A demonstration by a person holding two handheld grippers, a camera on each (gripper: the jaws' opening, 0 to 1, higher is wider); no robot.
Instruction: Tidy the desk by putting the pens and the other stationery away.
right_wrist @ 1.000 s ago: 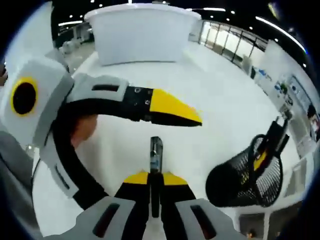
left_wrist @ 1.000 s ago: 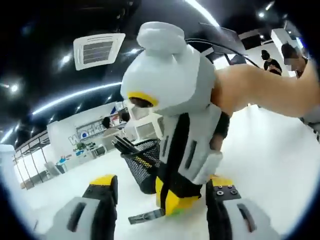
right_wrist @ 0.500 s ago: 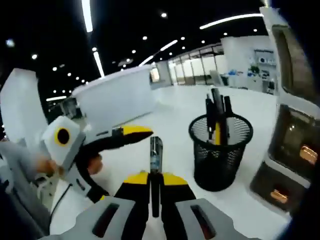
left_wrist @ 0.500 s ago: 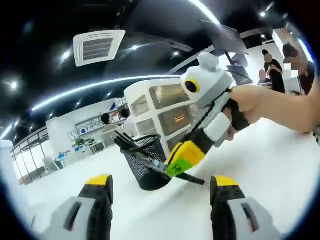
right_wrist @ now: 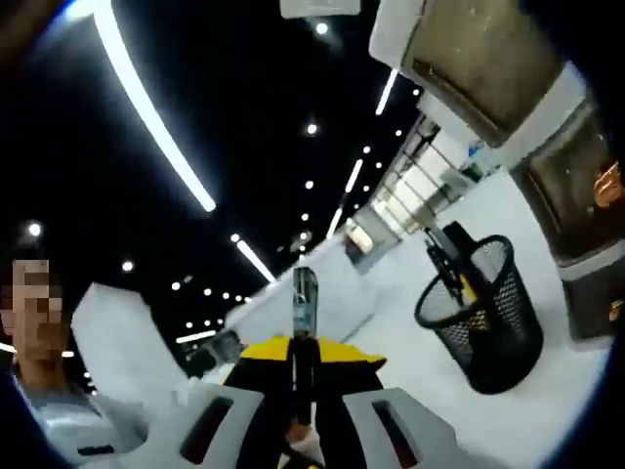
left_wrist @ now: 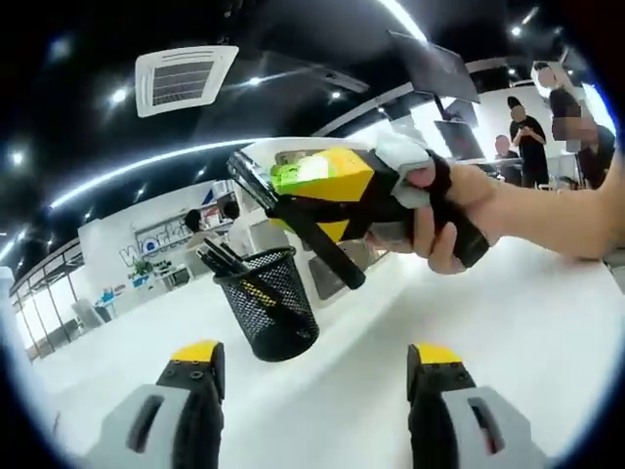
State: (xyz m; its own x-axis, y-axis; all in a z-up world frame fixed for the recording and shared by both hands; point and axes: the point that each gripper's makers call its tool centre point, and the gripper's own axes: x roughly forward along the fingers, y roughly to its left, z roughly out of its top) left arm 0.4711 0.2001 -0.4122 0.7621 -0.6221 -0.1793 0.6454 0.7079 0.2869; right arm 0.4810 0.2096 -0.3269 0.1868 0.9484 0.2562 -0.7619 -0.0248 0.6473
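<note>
Two grippers are at work over a white bench point(left_wrist: 547, 322). In the left gripper view, the left gripper point(left_wrist: 317, 391) has its yellow-tipped fingers point(left_wrist: 195, 354) spread wide apart, with nothing between them. Ahead of them, nearer the left finger than the right, a black mesh pen cup point(left_wrist: 269, 305) stands on the bench, leaning in this view, with several dark pens point(left_wrist: 223, 259) sticking out of its mouth. Above and beyond the gap between the left gripper's fingers, the right gripper point(left_wrist: 322, 191) hangs in the air, held by a person's hand point(left_wrist: 459, 210), and its yellow fingers are closed on a dark pen point(left_wrist: 317, 234) that runs slantwise, its lower end pointing down toward the bench beside the cup and its upper end projecting past the finger tips. The pen is clear of the cup and of the bench. In the right gripper view, the right gripper point(right_wrist: 305, 352) has its fingers pressed together on the same pen point(right_wrist: 304, 305), whose end stands straight out beyond the tips. To the right of those fingers the pen cup point(right_wrist: 480, 315) sits on the bench point(right_wrist: 547, 410), holding dark pens and something yellow. Behind the cup is a white drawer unit point(right_wrist: 576, 244).
</note>
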